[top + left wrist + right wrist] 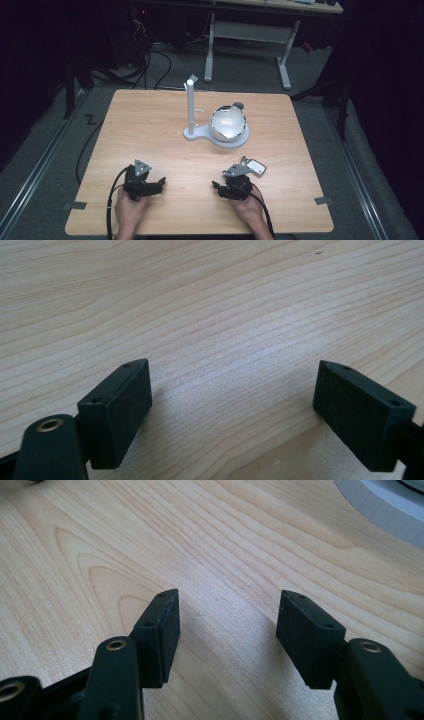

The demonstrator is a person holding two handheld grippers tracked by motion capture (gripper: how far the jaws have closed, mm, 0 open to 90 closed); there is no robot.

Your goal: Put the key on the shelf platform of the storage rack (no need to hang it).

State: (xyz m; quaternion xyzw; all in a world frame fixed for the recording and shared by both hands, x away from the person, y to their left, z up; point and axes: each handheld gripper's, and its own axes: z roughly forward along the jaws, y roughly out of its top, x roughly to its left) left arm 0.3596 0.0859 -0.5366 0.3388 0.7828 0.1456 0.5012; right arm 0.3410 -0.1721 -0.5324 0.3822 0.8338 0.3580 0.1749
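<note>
Near table's [150, 125] front edge both grippers rested, left gripper [161, 182] and right gripper [216, 186] spread wide, nothing pinched. Shiny bowl [228, 123] seated on white stand [192, 131], mid-table, well apart. Slick round bowl easily knocked off stand if grabbed off-centre. Small card [255, 167] just beside right gripper could get nudged.

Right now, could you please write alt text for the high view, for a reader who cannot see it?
Two hands rest open grippers, left gripper and right gripper, on the near part of a wooden table. Farther back stands a white stand beside a shiny bowl; a small card lies near the right gripper.
</note>
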